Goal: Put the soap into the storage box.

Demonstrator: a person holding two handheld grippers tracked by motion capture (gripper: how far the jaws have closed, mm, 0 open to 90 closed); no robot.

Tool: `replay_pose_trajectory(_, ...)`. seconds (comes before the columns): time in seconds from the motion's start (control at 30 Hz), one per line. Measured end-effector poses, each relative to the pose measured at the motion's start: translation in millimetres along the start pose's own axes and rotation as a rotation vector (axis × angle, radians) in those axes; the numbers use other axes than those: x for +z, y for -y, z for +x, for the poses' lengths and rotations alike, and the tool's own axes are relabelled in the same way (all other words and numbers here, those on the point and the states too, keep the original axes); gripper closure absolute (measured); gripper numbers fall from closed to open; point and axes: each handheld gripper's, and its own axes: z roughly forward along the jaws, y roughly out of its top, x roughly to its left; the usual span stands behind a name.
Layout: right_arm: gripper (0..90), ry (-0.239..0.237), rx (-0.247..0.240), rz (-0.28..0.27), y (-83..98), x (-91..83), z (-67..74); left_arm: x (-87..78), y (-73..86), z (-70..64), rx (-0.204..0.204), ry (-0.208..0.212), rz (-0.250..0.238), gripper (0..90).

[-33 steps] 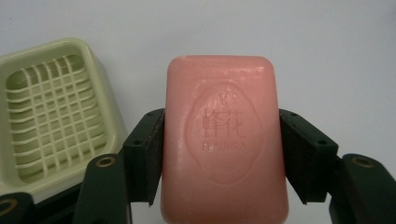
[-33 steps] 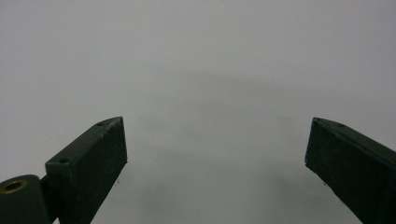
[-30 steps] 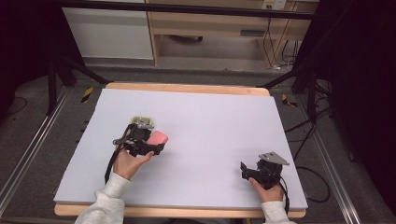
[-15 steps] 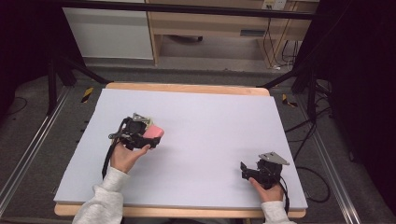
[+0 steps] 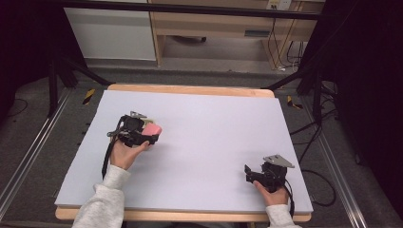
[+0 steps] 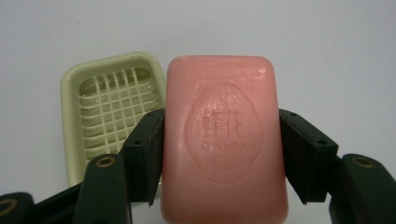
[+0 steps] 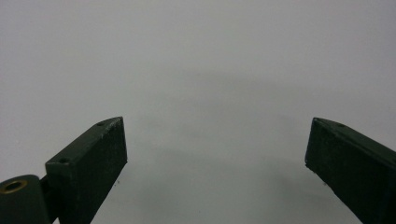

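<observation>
Nearest the person, at the right near corner of the table (image 5: 214,190), the right claw (image 5: 250,174) rests on the bare surface with its jaws spread wide and nothing between them, well apart from the work. Farther off and to the left, the left claw (image 5: 149,136) is pinching a pink bar of soap (image 5: 152,129), the pads pressing on its two long sides so that the bar's long axis runs straight out along the jaws, away from the hand. In the left gripper view the soap (image 6: 224,140) stands between the two black pads with its stamped face toward the camera. Just beyond and to the left of the bar in that view lies a pale green soap dish (image 6: 112,112) with a ribbed grid floor, its long axis roughly in line with the bar's. The soap overlaps the dish's right rim rather than sitting over its middle, so the coming move likely turns on shifting the bar sideways toward the dish before lowering it; the left hand is plainly the nearer one.
</observation>
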Motion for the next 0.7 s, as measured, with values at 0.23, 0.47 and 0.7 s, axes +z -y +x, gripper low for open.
replay_pose_trajectory(0.23, 5.8, 0.0, 0.001, -0.001, 0.0, -0.2, 0.0, 3.5, -0.9, 11.3, -0.027, -0.02, -0.002, 37.1)
replay_pose_trajectory(0.47, 5.8, 0.0, -0.002, -0.001, 0.0, 0.0, -0.1, 8.0, -0.7, 20.3, -0.052, -0.035, 0.0, 37.1)
replay_pose_trajectory(0.7, 5.9, -0.001, -0.002, -0.002, 0.0, 0.0, 0.4, 14.8, -1.0, 29.7, -0.076, -0.047, -0.001, 37.1)
